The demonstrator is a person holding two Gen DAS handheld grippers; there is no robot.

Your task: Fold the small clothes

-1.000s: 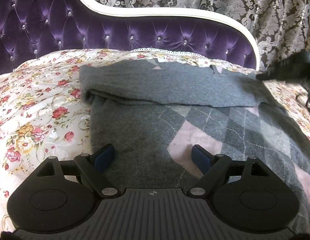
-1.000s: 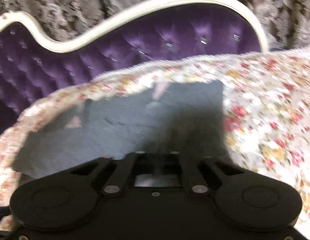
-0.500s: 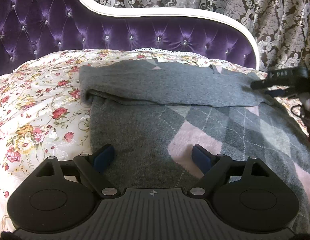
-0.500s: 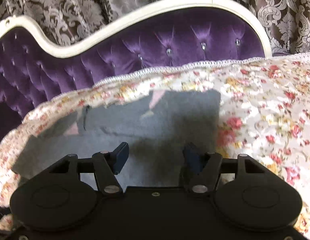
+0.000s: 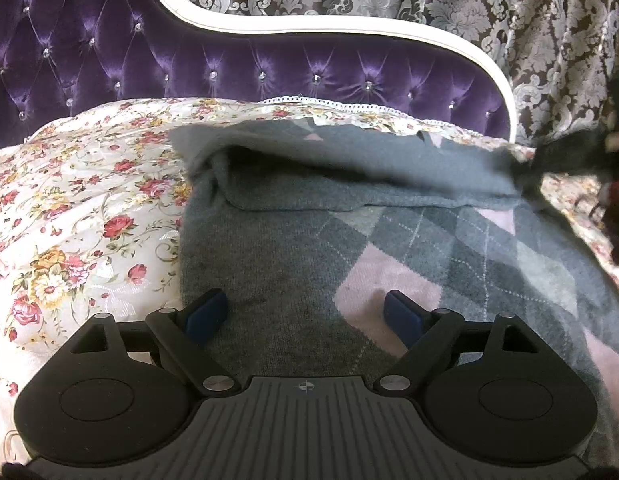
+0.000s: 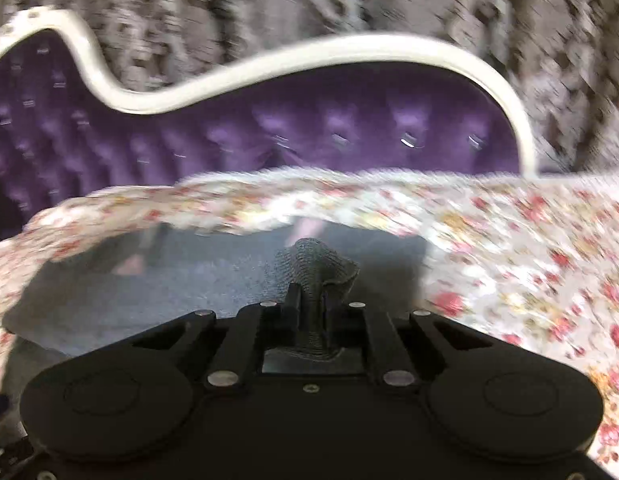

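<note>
Mid-fold: right tongs closing on a pinch of the grey sweater lying on the bed, its 12 o'clock flap lifting; left tongs wide, empty, over the hem; next, probably carry flap toward 6.

Home bedroom: tufted purple headboard, floral bedspread, damask curtains.

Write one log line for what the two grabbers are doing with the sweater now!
right gripper: closing, pinching grey sweater fold | left gripper: open, above sweater, holds nothing | sweater: partly folded on floral bedspread
</note>
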